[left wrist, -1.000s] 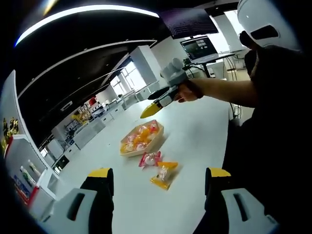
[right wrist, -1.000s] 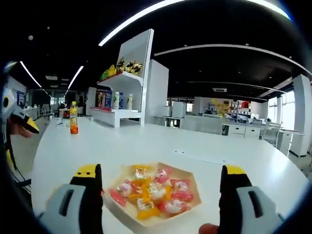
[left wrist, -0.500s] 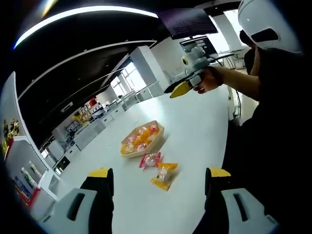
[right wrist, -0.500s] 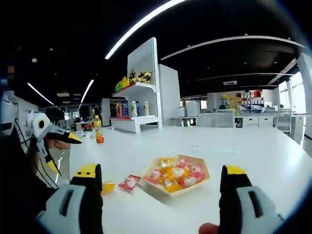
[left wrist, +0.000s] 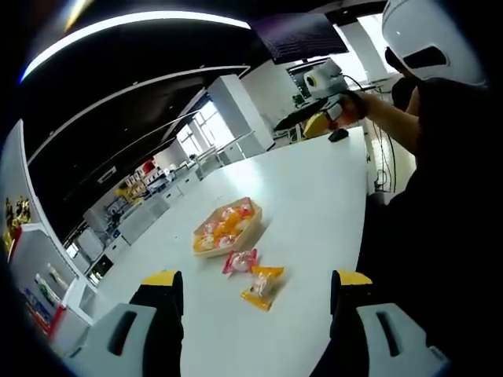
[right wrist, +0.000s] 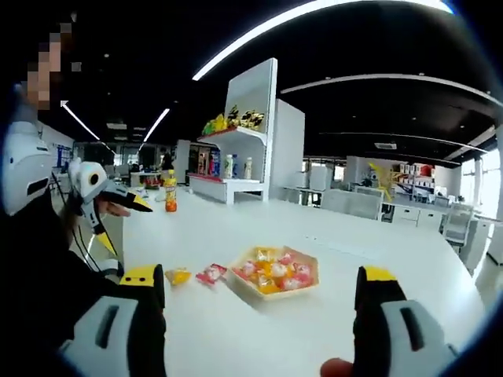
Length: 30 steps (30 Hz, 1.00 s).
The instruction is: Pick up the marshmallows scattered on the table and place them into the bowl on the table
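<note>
A wooden bowl (left wrist: 253,225) holding several wrapped marshmallows sits mid-table. Just in front of it lie a pink marshmallow packet (left wrist: 240,261) and a yellow marshmallow packet (left wrist: 261,284). My left gripper (left wrist: 256,279) hovers open above the near side of the table, nothing between its jaws. A hand holds my right gripper (left wrist: 317,122) high over the table's far edge. In the right gripper view, the right gripper (right wrist: 259,276) is open and empty, facing the bowl (right wrist: 271,295), with the pink packet (right wrist: 211,273) and yellow packet (right wrist: 179,276) to the bowl's left. The left gripper (right wrist: 118,224) shows at the left.
The white table (left wrist: 314,196) stretches wide around the bowl. An orange drink bottle (right wrist: 170,192) stands far back on it. A white shelf unit (right wrist: 251,149) with goods stands behind. The person's dark sleeve and body (left wrist: 440,196) fill the right side.
My right gripper has pulled back and risen away from the bowl, which looks smaller in its view. The two loose packets have come into that view. The left gripper has held still.
</note>
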### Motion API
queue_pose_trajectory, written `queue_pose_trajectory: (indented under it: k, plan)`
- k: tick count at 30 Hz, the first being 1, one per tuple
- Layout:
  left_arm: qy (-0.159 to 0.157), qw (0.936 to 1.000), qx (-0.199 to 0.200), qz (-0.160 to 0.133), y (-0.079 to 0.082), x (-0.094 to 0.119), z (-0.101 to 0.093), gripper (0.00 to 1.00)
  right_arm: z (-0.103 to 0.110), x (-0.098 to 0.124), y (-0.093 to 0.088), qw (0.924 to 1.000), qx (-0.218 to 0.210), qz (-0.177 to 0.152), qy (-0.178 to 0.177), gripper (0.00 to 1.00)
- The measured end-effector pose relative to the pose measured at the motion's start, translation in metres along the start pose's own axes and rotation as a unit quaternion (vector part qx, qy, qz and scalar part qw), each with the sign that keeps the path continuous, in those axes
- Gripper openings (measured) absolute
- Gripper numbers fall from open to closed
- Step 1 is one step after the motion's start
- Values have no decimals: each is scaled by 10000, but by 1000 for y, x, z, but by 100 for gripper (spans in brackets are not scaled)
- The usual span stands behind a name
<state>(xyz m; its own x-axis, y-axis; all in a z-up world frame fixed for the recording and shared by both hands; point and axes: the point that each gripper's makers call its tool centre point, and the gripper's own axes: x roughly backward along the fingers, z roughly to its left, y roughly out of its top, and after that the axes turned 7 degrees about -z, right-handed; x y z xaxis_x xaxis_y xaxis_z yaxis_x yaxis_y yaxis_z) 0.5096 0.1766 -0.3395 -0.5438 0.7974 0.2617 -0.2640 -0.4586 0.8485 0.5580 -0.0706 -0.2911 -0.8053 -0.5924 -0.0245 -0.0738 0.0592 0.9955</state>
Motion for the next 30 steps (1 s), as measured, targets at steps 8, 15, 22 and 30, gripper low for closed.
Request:
queue_pose_trajectory:
  k: [8,15,22,30]
  plan:
    - [9,10000,0,33,-2,-1,1,76,35,9,17,9921,-662,-443,970,96]
    - [12,10000,10,46,-3,0,1,76,21,11,3,9978,-216,-82,619,96]
    - [26,10000,17,42,-4,0,2,76,31,9,-11,9968,-68,219,764,95]
    - [44,10000,24,39,-4,1,3,76,33,8,-12,9966,1,268,776,95]
